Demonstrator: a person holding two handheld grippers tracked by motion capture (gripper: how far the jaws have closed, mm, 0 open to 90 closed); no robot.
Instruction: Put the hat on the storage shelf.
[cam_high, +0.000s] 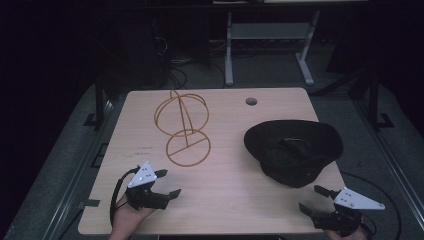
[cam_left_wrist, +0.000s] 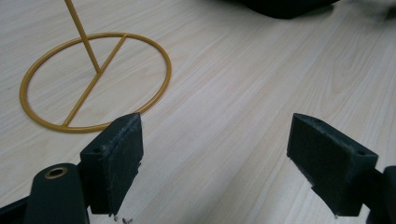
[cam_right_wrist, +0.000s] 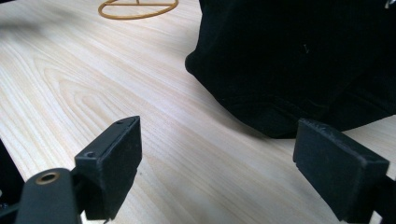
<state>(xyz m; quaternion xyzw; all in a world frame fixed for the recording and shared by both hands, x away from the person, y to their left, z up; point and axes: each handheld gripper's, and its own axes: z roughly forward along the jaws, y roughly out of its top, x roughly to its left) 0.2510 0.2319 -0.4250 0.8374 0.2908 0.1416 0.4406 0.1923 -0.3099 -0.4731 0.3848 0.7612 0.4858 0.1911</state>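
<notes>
Pale wooden table (cam_high: 225, 200) in a dark room bears one wire stand (cam_high: 182, 125) at centre left and one black hat (cam_high: 294, 150) at right. Two grippers sit low: left gripper (cam_high: 168, 183) and right gripper (cam_high: 313, 199), jaws apart, empty.

Dim lab, bare test table (cam_high: 220, 195), floor cables (cam_high: 175, 62)

The high view looks down from above the near edge of the tabletop (cam_high: 225, 200). Each gripper view sits low and close over the wood. Both show the wire stand (cam_left_wrist: 95, 81) and black hat (cam_right_wrist: 299, 60).
</notes>
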